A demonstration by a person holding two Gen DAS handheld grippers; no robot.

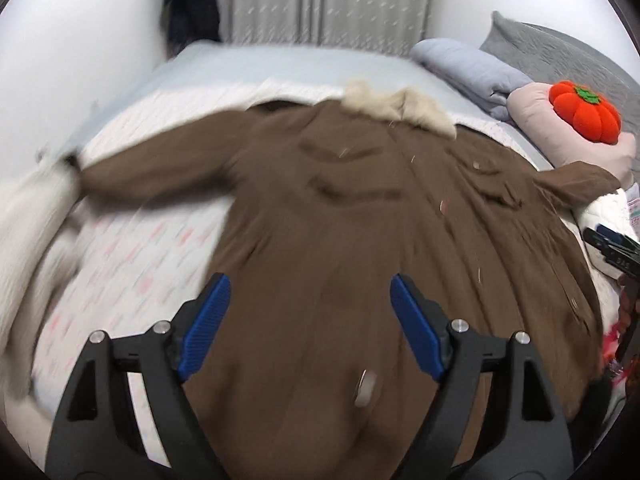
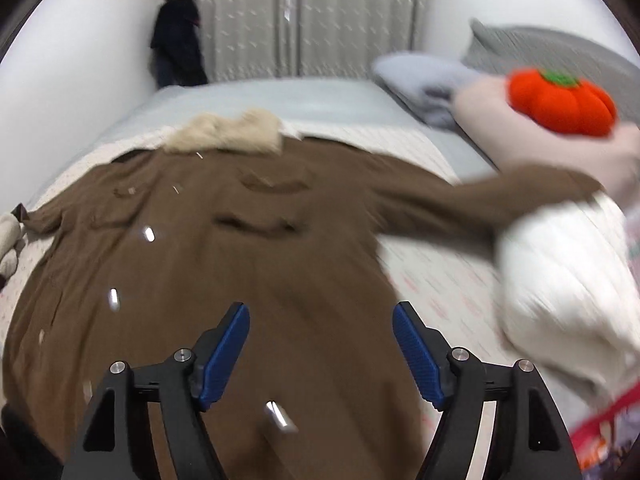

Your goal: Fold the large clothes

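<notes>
1. I held both grippers above the hem end of the brown coat (image 1: 320, 208), which lay spread flat on the bed (image 1: 280, 64), its long axis running from the bottom of each frame up to the pale fur collar (image 1: 400, 110) at upper centre.

2. The left gripper (image 1: 310, 296) had its blue fingers (image 1: 208, 324) wide apart with nothing between them but coat cloth below; whether they touched it, I could not tell.

3. The right gripper (image 2: 320, 320) was likewise spread, fingers (image 2: 416, 356) empty, over the coat's lower right part, where the coat (image 2: 224, 248) filled the centre and left of that frame.

4. In the left wrist view one sleeve (image 1: 160, 172) reached toward the left edge, ending in a pale fur cuff (image 1: 36, 216); in the right wrist view the other sleeve (image 2: 500, 196) stretched to the right, toward the pillow (image 2: 560, 128) carrying an orange pumpkin cushion (image 2: 560, 100).

5. I judged the fold not yet begun: each sleeve lay outward and up-frame of its own gripper, so the left gripper was nearer the left-pointing sleeve and the right gripper nearer the other.

6. Both views were motion-blurred, so finer details stayed uncertain.
</notes>
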